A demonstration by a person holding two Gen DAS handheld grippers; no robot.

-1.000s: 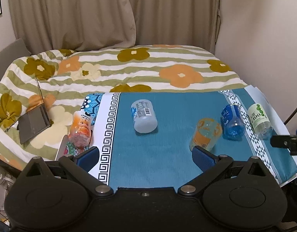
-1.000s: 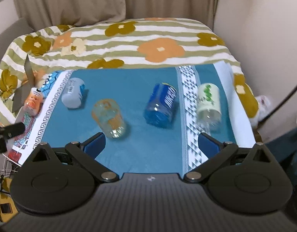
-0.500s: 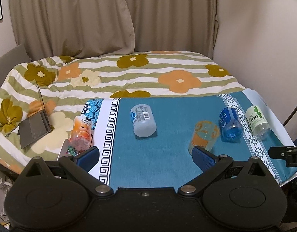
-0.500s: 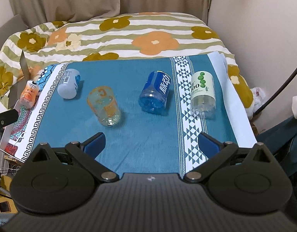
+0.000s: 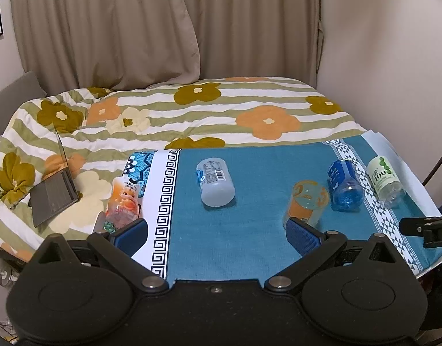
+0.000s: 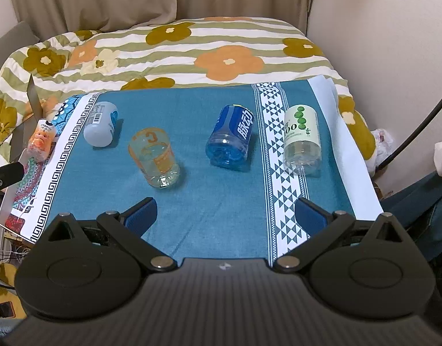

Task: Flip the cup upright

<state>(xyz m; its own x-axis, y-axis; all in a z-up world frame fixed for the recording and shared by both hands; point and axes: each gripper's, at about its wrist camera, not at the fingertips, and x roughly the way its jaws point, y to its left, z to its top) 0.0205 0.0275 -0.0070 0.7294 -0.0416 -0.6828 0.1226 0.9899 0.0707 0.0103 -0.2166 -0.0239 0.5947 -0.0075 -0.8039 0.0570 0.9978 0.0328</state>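
Several cut-bottle cups lie on their sides on a teal cloth point(image 6: 192, 201): a white one point(image 6: 100, 128), a clear one with orange print point(image 6: 154, 157), a blue one point(image 6: 232, 138) and a green-dotted one point(image 6: 301, 141). They also show in the left wrist view: white point(image 5: 215, 181), orange-print point(image 5: 306, 203), blue point(image 5: 343, 186), green-dotted point(image 5: 385, 180). An orange-pink cup point(image 5: 123, 201) lies at the cloth's left edge. My left gripper point(image 5: 216, 235) and right gripper point(image 6: 225, 214) are both open and empty, above the cloth's near edge.
The cloth covers a board on a bed with a flowered striped duvet point(image 5: 192, 115). An open laptop point(image 5: 52, 190) sits on the duvet at left. Curtains point(image 5: 134, 28) hang behind and a wall point(image 5: 394, 57) stands at right. A dark cable point(image 6: 417, 132) runs at right.
Both grippers have pulled back and tilted up, so the cups sit lower and farther off in view. The cups have not moved. Both grippers stay open.
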